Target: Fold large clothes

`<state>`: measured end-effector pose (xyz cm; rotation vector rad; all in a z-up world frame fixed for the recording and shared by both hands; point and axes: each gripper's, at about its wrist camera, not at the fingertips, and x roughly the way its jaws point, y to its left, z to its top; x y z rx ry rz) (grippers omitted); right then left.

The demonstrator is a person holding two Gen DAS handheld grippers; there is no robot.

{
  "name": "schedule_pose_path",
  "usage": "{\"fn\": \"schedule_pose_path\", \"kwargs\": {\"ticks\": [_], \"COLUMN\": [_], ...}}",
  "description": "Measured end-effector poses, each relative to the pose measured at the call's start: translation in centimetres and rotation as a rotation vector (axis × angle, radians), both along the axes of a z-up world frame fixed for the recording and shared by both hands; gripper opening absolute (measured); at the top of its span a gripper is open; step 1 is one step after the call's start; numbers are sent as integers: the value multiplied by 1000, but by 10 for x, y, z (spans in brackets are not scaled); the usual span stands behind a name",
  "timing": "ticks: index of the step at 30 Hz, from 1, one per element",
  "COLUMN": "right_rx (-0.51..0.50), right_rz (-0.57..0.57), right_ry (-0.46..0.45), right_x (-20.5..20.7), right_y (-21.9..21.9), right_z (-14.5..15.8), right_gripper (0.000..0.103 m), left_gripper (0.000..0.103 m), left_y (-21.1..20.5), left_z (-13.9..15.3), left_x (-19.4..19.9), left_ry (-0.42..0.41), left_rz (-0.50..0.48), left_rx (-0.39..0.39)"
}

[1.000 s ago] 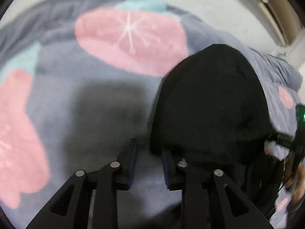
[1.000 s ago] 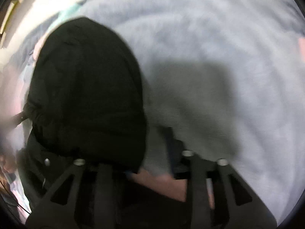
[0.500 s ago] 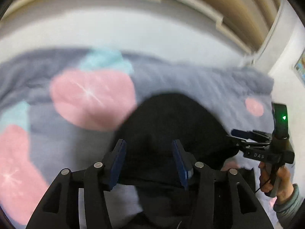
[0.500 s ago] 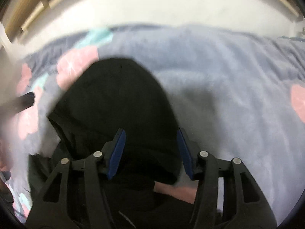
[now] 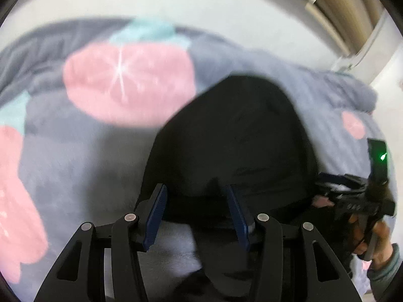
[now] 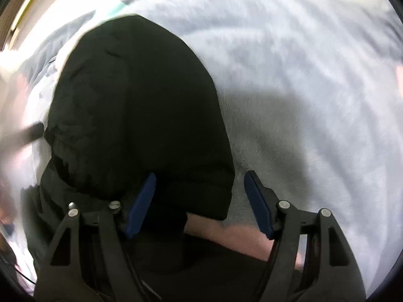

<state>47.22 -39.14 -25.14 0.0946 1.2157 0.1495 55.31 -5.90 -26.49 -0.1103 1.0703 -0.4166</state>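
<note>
1. Lying on a grey fleece blanket (image 5: 75,156) is a black hooded garment (image 5: 234,138), its rounded hood pointing away from both cameras.
2. The left gripper (image 5: 196,214) hangs just above the near edge of the hood with its jaws released; the blue pads (image 5: 157,214) stand apart, and black cloth shows in the gap between them without being pinched.
3. The right gripper (image 6: 200,201) is likewise spread wide, holding nothing. Its left pad sits over the hood's lower right corner and its right pad over bare blanket (image 6: 314,88).
4. In the right wrist view, the hood (image 6: 136,110) fills the left half of the frame, and a pink patch of the blanket (image 6: 241,234) shows between the hood's lower edge and more black cloth nearer the camera.
5. From the left wrist view, the right gripper (image 5: 352,198) appears at the far right edge, held in a hand (image 5: 377,241), with a green light (image 5: 382,155) glowing on its upright body.
6. The blanket carries large pink shapes (image 5: 128,83) with pale teal tops; a white wall (image 5: 176,0) rises behind it.
</note>
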Motion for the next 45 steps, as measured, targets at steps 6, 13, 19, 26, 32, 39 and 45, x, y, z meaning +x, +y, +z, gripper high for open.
{"fn": "schedule_pose_path", "kwargs": {"ticks": [6, 13, 19, 26, 32, 39, 45], "right_rx": [-94, -126, -75, 112, 136, 54, 17], "right_rz": [41, 58, 29, -3, 64, 135, 123], "right_ry": [-123, -182, -141, -18, -10, -235, -410], "right_x": [-13, -6, 31, 60, 52, -30, -159], "right_y": [15, 32, 26, 11, 23, 32, 40], "right_z": [37, 48, 29, -1, 7, 99, 173], "right_gripper": [68, 68, 69, 69, 7, 6, 5], "left_gripper": [52, 52, 59, 61, 15, 12, 12], "left_y": [9, 4, 8, -7, -14, -9, 4], "left_z": [19, -3, -39, -59, -35, 58, 123], "left_x": [18, 42, 68, 73, 49, -49, -181], "left_ry": [-45, 6, 138, 176, 86, -141, -281], "left_rz": [32, 65, 69, 33, -9, -93, -132], "left_rx": [-10, -30, -121, -157, -119, -115, -53]}}
